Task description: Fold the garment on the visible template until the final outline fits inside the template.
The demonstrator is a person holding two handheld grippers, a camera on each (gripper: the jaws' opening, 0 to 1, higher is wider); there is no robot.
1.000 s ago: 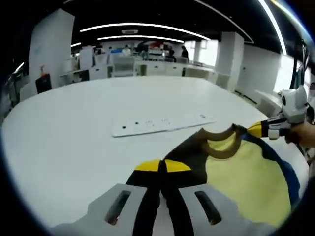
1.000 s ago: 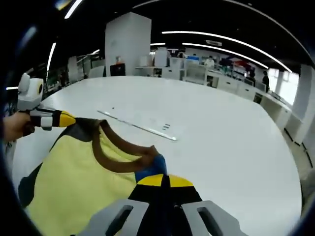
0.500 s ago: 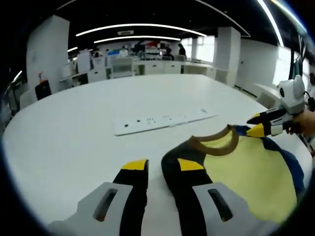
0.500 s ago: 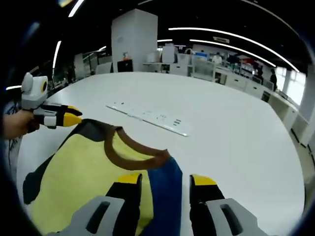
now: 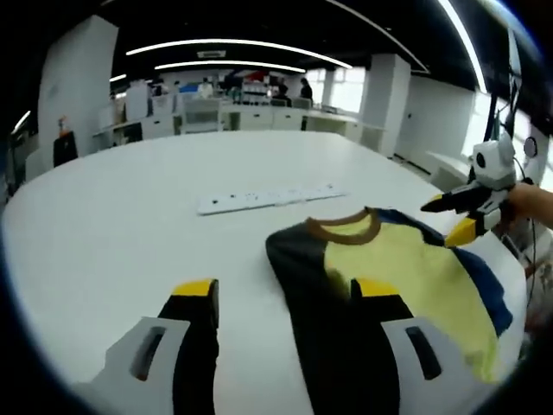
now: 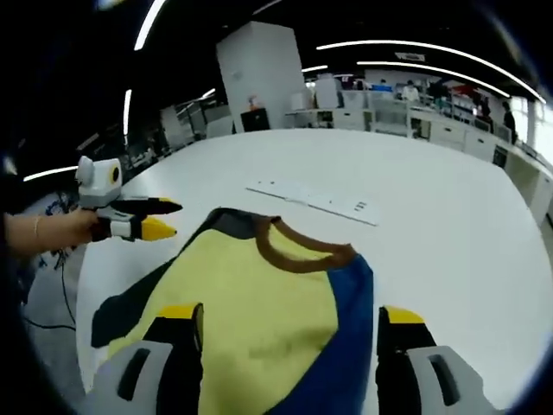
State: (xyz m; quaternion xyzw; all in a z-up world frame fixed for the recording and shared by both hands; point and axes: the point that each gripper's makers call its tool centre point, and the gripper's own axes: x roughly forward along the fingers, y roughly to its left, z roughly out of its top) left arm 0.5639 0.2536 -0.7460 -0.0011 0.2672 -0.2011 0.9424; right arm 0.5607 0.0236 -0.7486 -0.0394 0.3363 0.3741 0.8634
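The left gripper [image 5: 285, 298] is hovering with its jaws spread wide and nothing between them, one jaw over the garment's [image 5: 406, 268] dark shoulder and the other over bare table [image 5: 121, 216]. The right gripper [image 6: 289, 322] is likewise gaping and empty, its jaws straddling the garment's yellow front and blue side. Each gripper is also showing in the other's view, held by a hand [image 6: 47, 232] just off the garment's edge.

The garment is lying flat on the white table, collar pointing toward the long white strip [image 5: 268, 197] that is sitting just beyond it. No template outline is showing clearly under or around the cloth, so whether it is lying on one I cannot tell.

It is looking like a soft, light knit top: limp, likely to sag and drape when lifted, and liable to slide on the smooth table. Pinching both shoulder seams or the sleeve edges would probably be giving the cleanest fold, since a single-layer pinch near the middle would be bunching it.

The front panel is pale yellow, the collar [image 6: 298, 251] is brown ribbing, one shoulder is dark grey-black and the other is blue.
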